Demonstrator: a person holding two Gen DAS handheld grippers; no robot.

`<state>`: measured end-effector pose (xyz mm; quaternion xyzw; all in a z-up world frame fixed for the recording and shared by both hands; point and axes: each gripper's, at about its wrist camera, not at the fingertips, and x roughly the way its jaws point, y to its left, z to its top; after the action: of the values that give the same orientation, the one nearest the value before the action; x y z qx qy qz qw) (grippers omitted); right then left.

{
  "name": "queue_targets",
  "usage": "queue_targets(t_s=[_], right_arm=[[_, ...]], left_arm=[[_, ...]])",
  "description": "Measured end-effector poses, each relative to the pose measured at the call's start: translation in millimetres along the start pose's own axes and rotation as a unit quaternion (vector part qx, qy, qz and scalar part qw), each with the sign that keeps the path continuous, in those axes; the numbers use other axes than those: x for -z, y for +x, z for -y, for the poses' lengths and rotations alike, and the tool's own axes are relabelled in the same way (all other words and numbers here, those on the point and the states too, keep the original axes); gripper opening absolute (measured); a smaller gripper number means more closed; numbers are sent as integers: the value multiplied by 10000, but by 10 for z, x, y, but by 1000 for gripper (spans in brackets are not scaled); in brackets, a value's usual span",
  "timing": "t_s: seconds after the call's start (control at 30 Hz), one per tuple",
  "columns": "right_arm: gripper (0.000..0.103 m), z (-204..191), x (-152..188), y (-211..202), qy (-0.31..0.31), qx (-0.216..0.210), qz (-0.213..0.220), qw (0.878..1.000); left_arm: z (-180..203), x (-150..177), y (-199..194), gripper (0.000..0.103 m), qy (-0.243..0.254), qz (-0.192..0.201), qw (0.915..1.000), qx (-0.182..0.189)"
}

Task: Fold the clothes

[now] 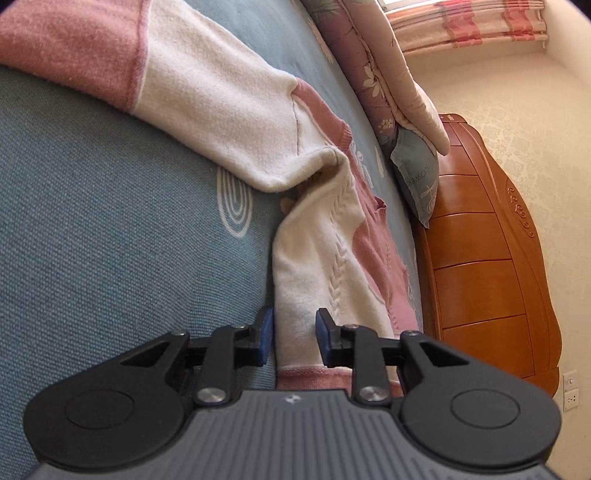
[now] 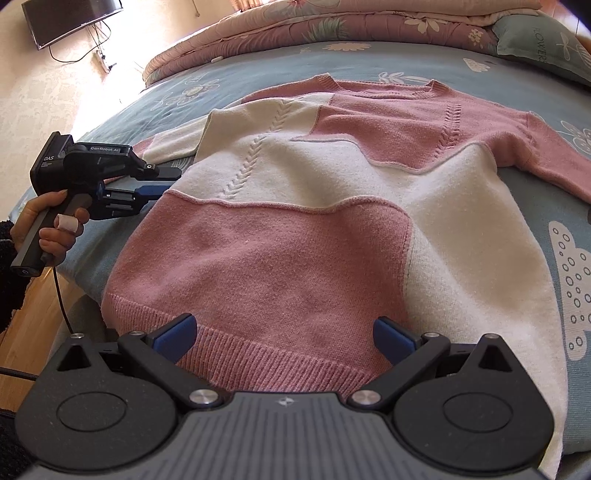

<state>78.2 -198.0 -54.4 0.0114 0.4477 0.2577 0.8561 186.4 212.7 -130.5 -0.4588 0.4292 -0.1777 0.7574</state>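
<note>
Blue-grey bedsheet (image 2: 436,66) with white flower and cloud prints is covering the bed. Folded pink floral quilt (image 2: 295,26) is lying along the far edge of the bed, with a grey-blue pillow (image 2: 539,48) carrying printed lettering sitting beside it at the right. In the left wrist view, the same pillow (image 1: 417,173) is leaning against an orange wooden headboard (image 1: 487,258). Pink striped curtain (image 1: 469,22) is hanging top right. White wall socket (image 1: 570,391) is sitting low on the cream wall. Dark screen (image 2: 70,18) is hanging on the wall top left, cables dangling below. Wood floor (image 2: 40,295) is showing at left.
</note>
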Motion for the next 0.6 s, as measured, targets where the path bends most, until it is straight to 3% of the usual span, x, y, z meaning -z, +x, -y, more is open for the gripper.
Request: queue_targets(t_s=[0.27, 0.53, 0.6], right_arm=[[103, -59, 32, -61, -73, 43, 62, 9999], [103, -30, 77, -67, -15, 89, 10, 10000], [103, -46, 85, -36, -32, 83, -38, 10000]], left_arm=[[60, -183, 221, 27, -50, 34, 10000, 24], [-37, 114, 76, 27, -116, -202, 9992, 311], [-17, 113, 68, 23, -95, -95, 9998, 161]])
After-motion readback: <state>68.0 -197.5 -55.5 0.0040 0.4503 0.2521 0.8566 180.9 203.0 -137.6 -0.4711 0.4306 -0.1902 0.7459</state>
